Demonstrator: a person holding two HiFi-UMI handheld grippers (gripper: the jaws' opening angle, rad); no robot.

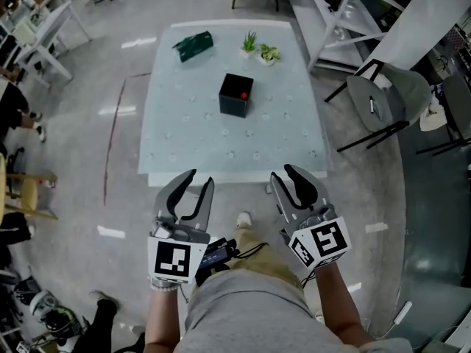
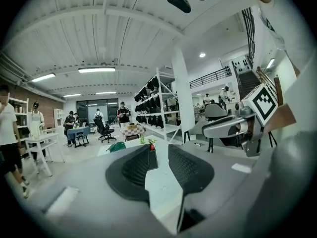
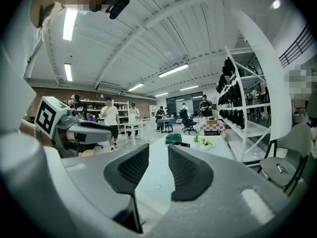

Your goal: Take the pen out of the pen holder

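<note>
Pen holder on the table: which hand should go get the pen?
Probably left. Both grippers are open, empty and short of the table, about equally far. But the pen holder shows in the gap between the left gripper's fingers; for the right gripper it sits beside the gap.

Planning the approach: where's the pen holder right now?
Head view: the black pen holder stands near the middle of the white table, nearer the person than the green object and the two small plants.

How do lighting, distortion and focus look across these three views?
Head view: evenly lit, sharp, glare streaks on the floor beside the table. Left gripper view: strong fisheye, dark round border, near jaws soft. Right gripper view: same fisheye, bright ceiling lights.
</note>
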